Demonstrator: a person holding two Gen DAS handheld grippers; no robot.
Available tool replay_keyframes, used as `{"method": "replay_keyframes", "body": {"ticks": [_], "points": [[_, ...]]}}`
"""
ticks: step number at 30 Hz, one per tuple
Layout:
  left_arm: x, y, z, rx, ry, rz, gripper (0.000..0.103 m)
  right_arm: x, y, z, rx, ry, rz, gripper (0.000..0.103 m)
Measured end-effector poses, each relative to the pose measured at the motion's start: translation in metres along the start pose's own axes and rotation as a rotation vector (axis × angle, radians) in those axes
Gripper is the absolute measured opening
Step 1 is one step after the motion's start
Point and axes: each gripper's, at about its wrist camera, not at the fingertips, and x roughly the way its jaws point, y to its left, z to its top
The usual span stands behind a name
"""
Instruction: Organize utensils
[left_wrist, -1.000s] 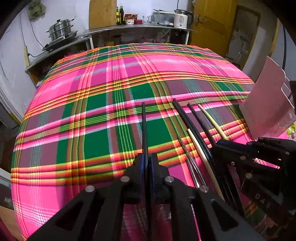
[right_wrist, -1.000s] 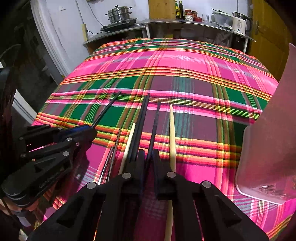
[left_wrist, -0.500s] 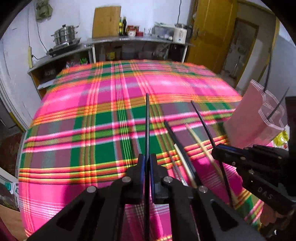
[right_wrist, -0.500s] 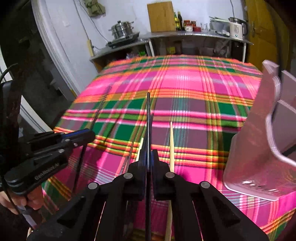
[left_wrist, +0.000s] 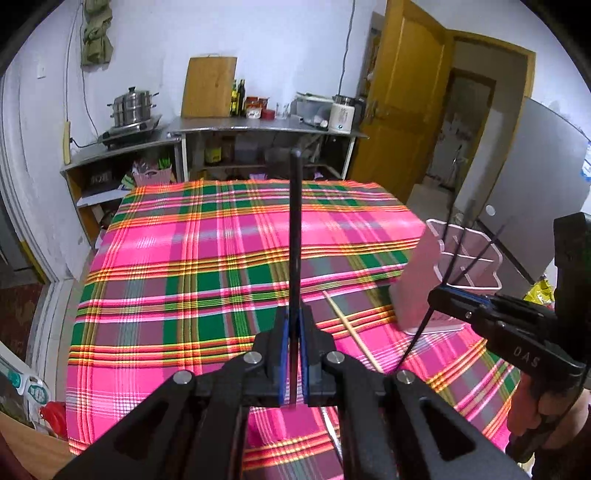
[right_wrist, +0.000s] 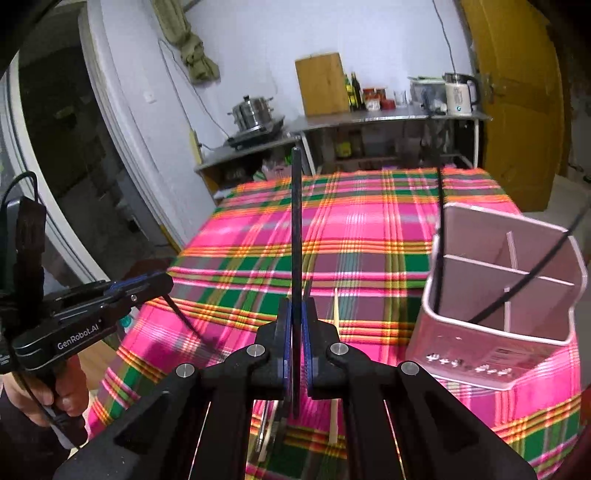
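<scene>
My left gripper (left_wrist: 294, 354) pinches a thin black chopstick (left_wrist: 295, 236); my right gripper (right_wrist: 295, 343) pinches another black chopstick (right_wrist: 296, 229) — both lifted above the pink-and-green plaid tablecloth (left_wrist: 184, 280). Beyond, right, stands the pink divided plastic utensil holder (right_wrist: 491, 347).

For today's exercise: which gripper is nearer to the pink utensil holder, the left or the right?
Right. The right gripper, holding a black chopstick, sits just beside the pink utensil holder. The left gripper, gripping another, is farther off across the cloth.

A table under a plaid cloth (left_wrist: 207, 280) bears a pink holder (right_wrist: 491, 350) and a pale chopstick (left_wrist: 349, 326) lying beside it
</scene>
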Motion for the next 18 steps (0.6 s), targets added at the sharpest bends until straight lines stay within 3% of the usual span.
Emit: {"method": "replay_keyframes", "body": {"ticks": [18], "points": [[-0.032, -0.05, 0.0, 0.041, -0.026, -0.111, 0.006, -0.077, -0.022, 0.0, 0.025, -0.118, -0.028, 0.005]]}}
